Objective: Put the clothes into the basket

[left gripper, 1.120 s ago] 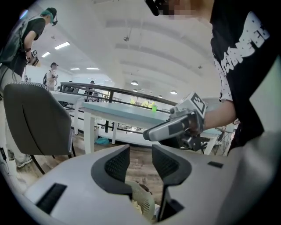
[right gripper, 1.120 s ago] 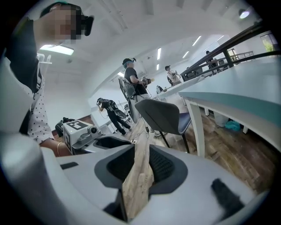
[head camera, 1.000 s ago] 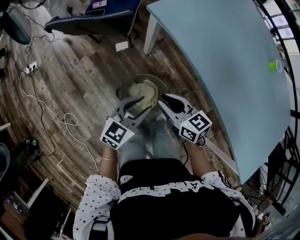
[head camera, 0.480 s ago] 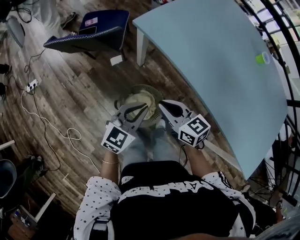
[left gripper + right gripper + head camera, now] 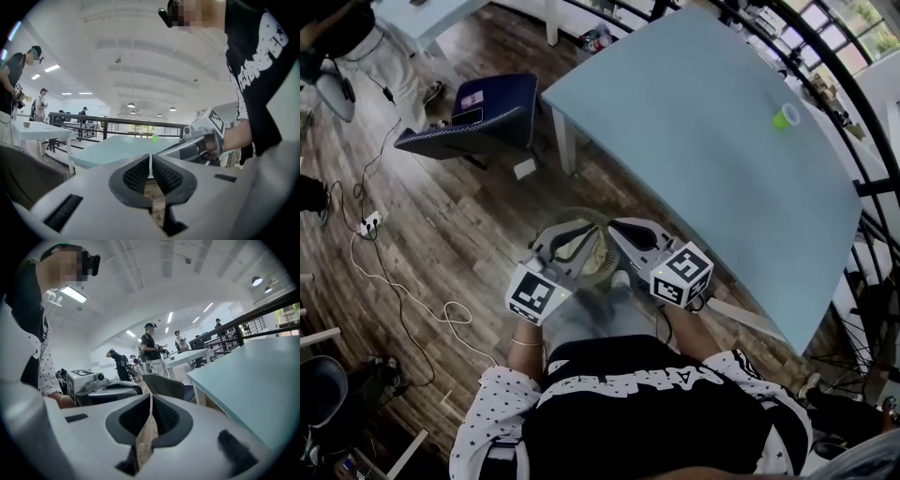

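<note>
**Fingers closed and empty on both grippers; cloth lying in basket**

Fingers (image 5: 137, 176) of the left gripper (image 5: 150, 161) are pressed together pad to pad. Only a hairline slit remains, and nothing sits in it. Fingers (image 5: 167, 416) of the right gripper (image 5: 150, 404) are likewise closed. The tan strip in the slot below them reads as the brown wooden plank floor (image 5: 469, 234) seen through the opening, not fabric. Neither gripper holds anything.

**Location of task items.** The round olive-brown basket (image 5: 579, 216) stands on the floor directly beneath and slightly ahead of both sets of fingers, which partly hide it in the head view. A crumpled beige cloth (image 5: 598, 258) lies inside it, below the fingertips and apart from them.

**Surroundings.** A pale blue bench (image 5: 703, 141) runs to the right of the right fingers and carries a small green cup (image 5: 785, 116) well beyond them. A dark blue chair (image 5: 478, 117) stands ahead and to the left of the left fingers.

**Assessment.** Both grippers are held side by side, close to level, above the basket. Closed, empty fingers over a basket that contains cloth indicate, in my judgement, that this piece is deposited and nothing is being carried. The basket's place at the person's feet, just beside the bench, appears chosen so that items can drop straight in. No other garment can be made out in any view, so whether more remain is undetermined.
</note>
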Demonstrator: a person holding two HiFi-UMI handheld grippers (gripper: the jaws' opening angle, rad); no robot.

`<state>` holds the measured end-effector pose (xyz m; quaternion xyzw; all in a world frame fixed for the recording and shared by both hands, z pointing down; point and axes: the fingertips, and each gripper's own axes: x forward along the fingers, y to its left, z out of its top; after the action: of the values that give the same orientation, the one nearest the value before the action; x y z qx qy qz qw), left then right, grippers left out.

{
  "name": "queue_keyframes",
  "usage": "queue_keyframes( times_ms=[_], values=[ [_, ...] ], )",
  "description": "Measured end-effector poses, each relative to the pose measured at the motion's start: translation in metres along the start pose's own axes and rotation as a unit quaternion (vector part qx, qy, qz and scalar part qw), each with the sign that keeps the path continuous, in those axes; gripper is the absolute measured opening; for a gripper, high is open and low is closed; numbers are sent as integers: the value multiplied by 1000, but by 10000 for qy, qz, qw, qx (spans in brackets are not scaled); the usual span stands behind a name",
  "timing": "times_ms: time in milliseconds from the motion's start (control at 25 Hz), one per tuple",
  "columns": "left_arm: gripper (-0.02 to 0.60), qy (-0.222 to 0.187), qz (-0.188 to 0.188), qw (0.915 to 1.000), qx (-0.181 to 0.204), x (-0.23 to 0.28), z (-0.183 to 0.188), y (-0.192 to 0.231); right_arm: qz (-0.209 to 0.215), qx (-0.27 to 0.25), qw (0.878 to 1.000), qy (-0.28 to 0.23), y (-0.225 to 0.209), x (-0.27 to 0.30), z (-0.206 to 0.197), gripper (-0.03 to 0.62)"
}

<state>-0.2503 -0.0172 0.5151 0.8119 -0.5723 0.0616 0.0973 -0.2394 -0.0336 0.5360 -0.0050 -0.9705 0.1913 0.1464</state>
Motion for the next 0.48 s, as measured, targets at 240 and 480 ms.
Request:
queue_keyframes(
  times_ms=[240,480],
  values=[
    [27,-144,-215,9987,439,3,40,-23,-107,-220,9992,-309,13,-15,38,35],
    [28,-220,-167,9967,757,2,72,-25,-197,-337,9973,-620,16,-30,70,35]
  ],
)
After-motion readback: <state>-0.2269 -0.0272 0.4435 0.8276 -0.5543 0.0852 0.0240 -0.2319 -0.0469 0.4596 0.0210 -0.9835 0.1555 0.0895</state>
